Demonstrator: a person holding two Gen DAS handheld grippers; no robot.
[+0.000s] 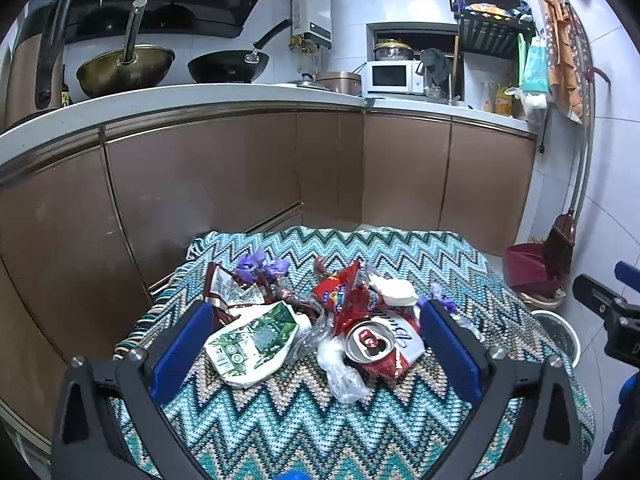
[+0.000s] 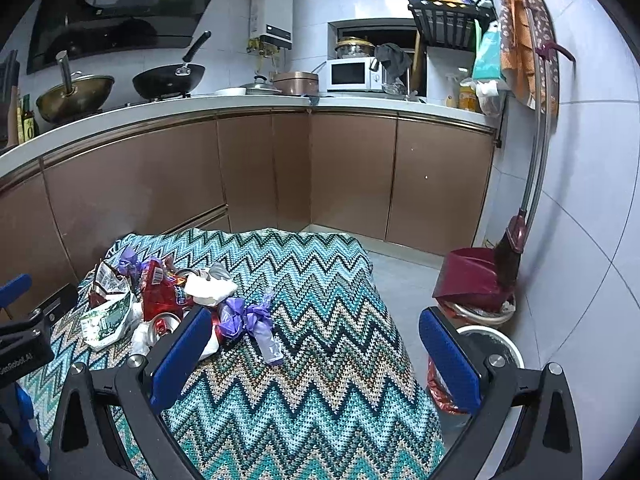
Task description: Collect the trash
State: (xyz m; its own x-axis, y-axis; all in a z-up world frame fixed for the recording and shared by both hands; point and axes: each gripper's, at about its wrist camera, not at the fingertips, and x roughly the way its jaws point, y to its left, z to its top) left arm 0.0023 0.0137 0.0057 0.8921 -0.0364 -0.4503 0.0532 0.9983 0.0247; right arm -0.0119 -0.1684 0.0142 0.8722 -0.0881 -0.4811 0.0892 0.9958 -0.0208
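Microwave [image 1: 394, 77], black wok [image 1: 228, 66] on counter [image 1: 200, 98].

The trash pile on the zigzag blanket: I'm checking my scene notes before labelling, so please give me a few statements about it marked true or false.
1. The crushed red-and-white drink can lies between the open fingers of the left tool. True.
2. The right tool grips the crumpled purple plastic wrapper. False: it is open and holds nothing.
3. The flattened green-and-white carton sits on the kitchen counter. False: it lies on the teal zigzag knitted blanket.
4. A round white-rimmed bin stands on the floor beside the blanket. True.
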